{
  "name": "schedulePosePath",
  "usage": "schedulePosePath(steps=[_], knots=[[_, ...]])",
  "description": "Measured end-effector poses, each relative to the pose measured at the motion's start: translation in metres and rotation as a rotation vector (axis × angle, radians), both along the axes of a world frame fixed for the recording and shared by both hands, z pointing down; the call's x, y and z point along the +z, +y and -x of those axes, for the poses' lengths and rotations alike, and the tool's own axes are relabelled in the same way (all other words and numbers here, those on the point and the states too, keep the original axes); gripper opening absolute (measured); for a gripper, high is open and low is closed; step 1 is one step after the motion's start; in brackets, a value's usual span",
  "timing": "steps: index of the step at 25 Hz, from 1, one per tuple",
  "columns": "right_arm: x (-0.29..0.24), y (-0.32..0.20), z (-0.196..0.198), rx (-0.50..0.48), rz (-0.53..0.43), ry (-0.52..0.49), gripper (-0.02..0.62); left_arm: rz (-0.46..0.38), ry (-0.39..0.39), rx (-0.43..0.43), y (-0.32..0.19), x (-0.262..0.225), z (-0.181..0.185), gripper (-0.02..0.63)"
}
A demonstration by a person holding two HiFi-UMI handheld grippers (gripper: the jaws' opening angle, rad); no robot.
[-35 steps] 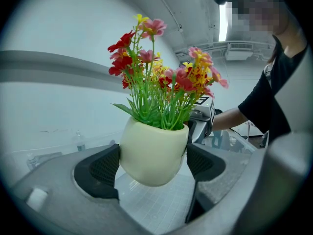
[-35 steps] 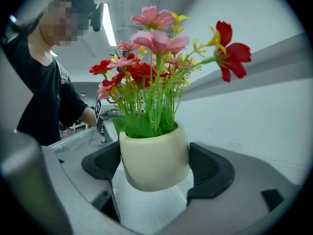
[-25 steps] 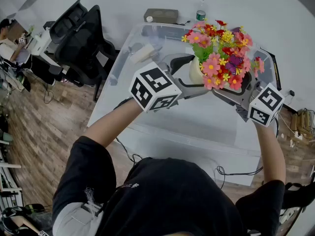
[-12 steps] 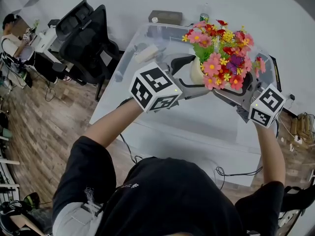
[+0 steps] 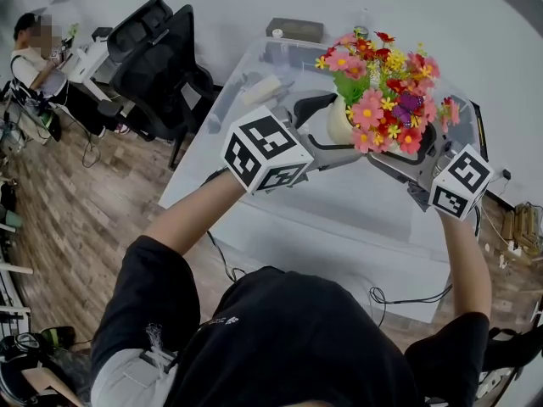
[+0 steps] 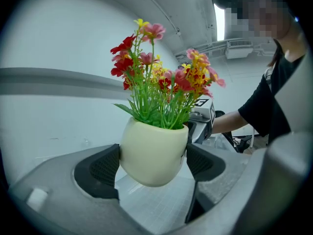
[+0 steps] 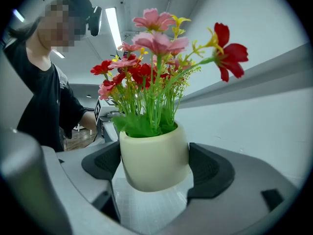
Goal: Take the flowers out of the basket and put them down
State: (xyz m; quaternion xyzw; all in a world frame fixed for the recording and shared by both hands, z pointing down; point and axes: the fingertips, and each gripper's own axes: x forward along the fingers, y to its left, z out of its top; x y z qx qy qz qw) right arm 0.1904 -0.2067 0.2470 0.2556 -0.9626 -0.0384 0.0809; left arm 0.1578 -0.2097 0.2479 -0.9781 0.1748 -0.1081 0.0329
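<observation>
A bunch of pink, red and yellow flowers [image 5: 382, 87] stands in a cream pot [image 5: 339, 122], held in the air above the white table [image 5: 339, 219]. My left gripper [image 5: 329, 131] is shut on the pot from the left, my right gripper [image 5: 400, 153] from the right, partly hidden by blooms. In the left gripper view both dark pads press the cream pot [image 6: 152, 153] at its sides, the left gripper [image 6: 152, 164] closed round it. The right gripper view shows the same grip: the right gripper [image 7: 154, 166] clamps the pot [image 7: 154, 155]. No basket is in view.
A black office chair [image 5: 157, 49] stands left of the table. At the table's far end lie a grey box [image 5: 294, 29], a can [image 5: 363, 32] and a pale roll [image 5: 261, 90]. A seated person [image 5: 32, 53] is far left. Cables [image 5: 399, 297] hang at the table's near edge.
The pot and both grippers hold the same place in the air. Only the head camera has shifted a little, sliding the chair and floor to the right in the picture.
</observation>
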Motion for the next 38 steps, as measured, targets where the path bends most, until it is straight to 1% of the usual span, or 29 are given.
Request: schedulePosePath(steps=[7,16,19,30,38], knots=[[-0.008,0.017,0.000,-0.020,-0.021,-0.002,0.443,-0.025,0.010,-0.021,0.018,-0.009,0.000,0.437],[-0.019,0.023,0.004,-0.048,-0.047,0.003,0.443,-0.047,0.004,-0.051,0.025,-0.019,0.004,0.439],[-0.020,0.024,0.005,-0.059,-0.046,-0.003,0.443,-0.047,-0.003,-0.061,0.025,-0.020,0.005,0.437],[-0.023,0.026,0.009,-0.106,-0.042,-0.007,0.443,-0.036,0.005,-0.108,0.029,-0.022,0.010,0.437],[-0.025,0.025,0.011,-0.113,-0.047,-0.017,0.443,-0.047,0.020,-0.116,0.029,-0.025,0.011,0.437]])
